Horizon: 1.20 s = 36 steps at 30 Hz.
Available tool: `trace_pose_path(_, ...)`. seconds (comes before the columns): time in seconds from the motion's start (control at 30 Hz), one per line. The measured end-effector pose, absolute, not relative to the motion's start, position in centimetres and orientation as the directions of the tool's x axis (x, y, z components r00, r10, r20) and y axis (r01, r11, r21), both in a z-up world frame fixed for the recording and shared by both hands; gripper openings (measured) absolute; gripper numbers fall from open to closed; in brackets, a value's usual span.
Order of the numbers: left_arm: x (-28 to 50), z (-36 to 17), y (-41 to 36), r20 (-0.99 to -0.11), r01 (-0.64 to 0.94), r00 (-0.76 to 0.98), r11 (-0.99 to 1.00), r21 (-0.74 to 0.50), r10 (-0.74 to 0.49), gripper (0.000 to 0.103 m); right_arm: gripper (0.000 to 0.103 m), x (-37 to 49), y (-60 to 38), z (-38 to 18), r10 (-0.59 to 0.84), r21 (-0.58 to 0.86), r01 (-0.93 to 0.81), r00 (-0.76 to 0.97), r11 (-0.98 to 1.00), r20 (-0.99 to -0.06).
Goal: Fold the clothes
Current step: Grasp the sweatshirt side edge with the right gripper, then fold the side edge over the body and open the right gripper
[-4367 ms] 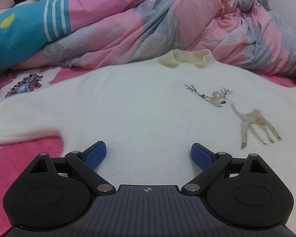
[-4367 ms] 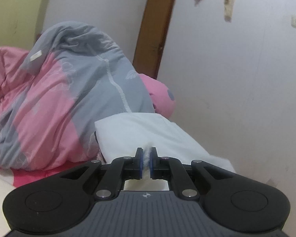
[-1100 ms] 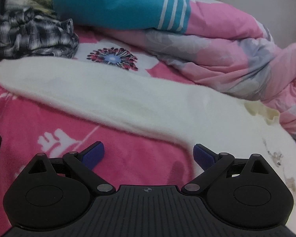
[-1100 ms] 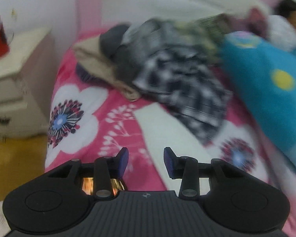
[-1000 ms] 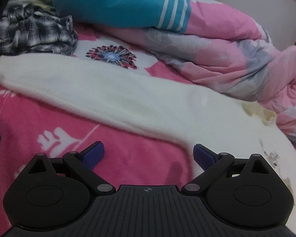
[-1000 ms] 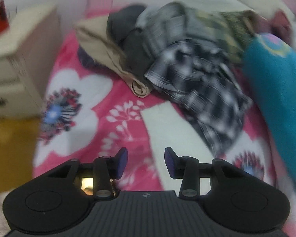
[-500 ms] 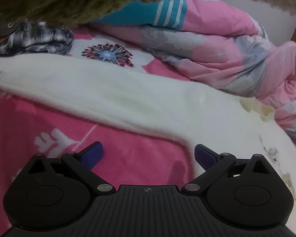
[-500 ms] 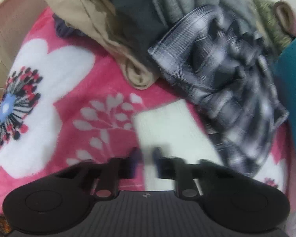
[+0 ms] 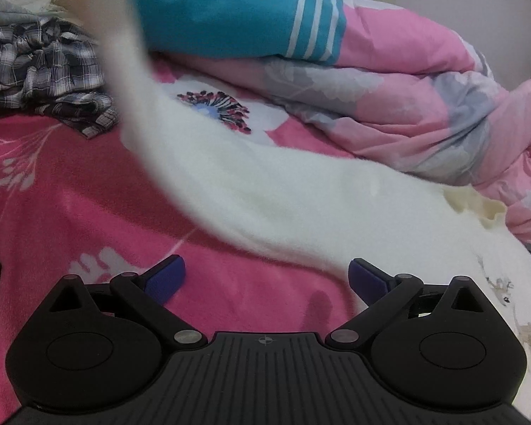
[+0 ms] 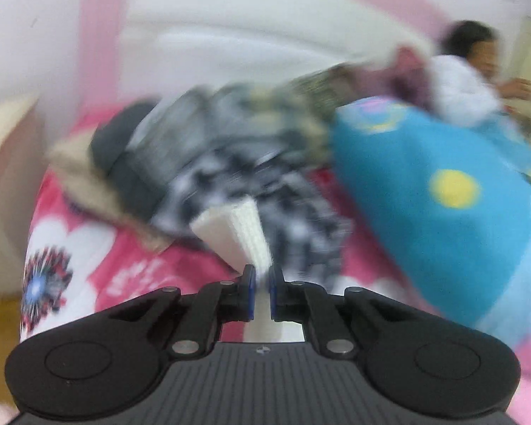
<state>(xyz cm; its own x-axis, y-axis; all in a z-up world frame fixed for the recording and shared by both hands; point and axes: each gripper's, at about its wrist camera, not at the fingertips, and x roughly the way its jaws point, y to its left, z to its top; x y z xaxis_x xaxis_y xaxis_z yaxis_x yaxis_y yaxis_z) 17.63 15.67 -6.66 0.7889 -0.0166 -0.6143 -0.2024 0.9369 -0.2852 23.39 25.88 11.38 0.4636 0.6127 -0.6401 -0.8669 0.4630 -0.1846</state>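
While the cuff is held aloft, the scene reads as follows.

Garment: white sweater (image 9: 301, 194) with embroidered deer (image 9: 499, 285) on the chest, body lying flat on the pink floral bedspread (image 9: 53, 191), cream collar (image 9: 478, 207) just beside the pink-and-grey duvet (image 9: 424, 106).

Sleeve: one long sleeve (image 9: 131, 81) rises off the bedspread from the sweater's body and runs up out of the left-wrist view; its ribbed cuff (image 10: 237, 233) shows in the right-wrist view.

Right gripper (image 10: 260, 290): fingers nearly together, pinching the cuff, raised above the bedspread; that view is motion-blurred.

Left gripper (image 9: 265, 278): fingers spread wide, gripping nothing, low over the bedspread at the sweater's underarm edge.

Surroundings: plaid shirt (image 9: 42, 67) in a heap beyond the sleeve; teal striped pillow (image 9: 237, 10) behind it; a person (image 10: 467, 74) farther back.

Step in hand (judged): folding the sleeve, its end carried clear of the bedspread.

Next move calls for (judged): bringing the cuff across onto the sweater's body and laying the sleeve flat without twist; the left gripper is placed to pin the fold line near the shoulder.

Risk (judged): fluffy knit may slip or drag the body askew.
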Motion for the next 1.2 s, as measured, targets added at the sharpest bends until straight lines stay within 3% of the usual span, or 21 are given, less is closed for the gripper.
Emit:
trace_pose_path(0.27,18.3,-7.1,14.3,-0.627,-0.223,0.778,0.954,-0.2,0.05,0.101,0.007,23.7,12.9,17.8,0.615,-0.104,-0.715,0.658,0.691,-0.435)
trace_pose_path(0.63,17.9,-7.1,14.1,-0.628,-0.218,0.777,0.958,-0.188,0.053,0.102,0.007,25.1,-2.1,17.8,0.466,0.041,-0.486,0.809,0.873,-0.358)
trace_pose_path(0.83,16.8,-7.0,14.8,-0.616,-0.178,0.788,0.958,-0.226,0.001,0.102,0.007,25.5,-12.8,13.4,0.354,0.219,-0.288,0.851,0.932,-0.387)
trace_pose_path(1.0,16.8,-6.8,14.5,-0.614,-0.184,0.789,0.958,-0.222,0.01,0.102,0.007,24.3,-22.3,4.4,0.291,0.422,-0.074,0.83,0.903,-0.475)
trace_pose_path(1.2,17.1,-6.6,14.4,-0.611,-0.194,0.792,0.947,-0.255,-0.002,0.102,0.008,21.9,-31.1,-6.7,0.364,0.704,0.153,0.769,0.694,-0.526)
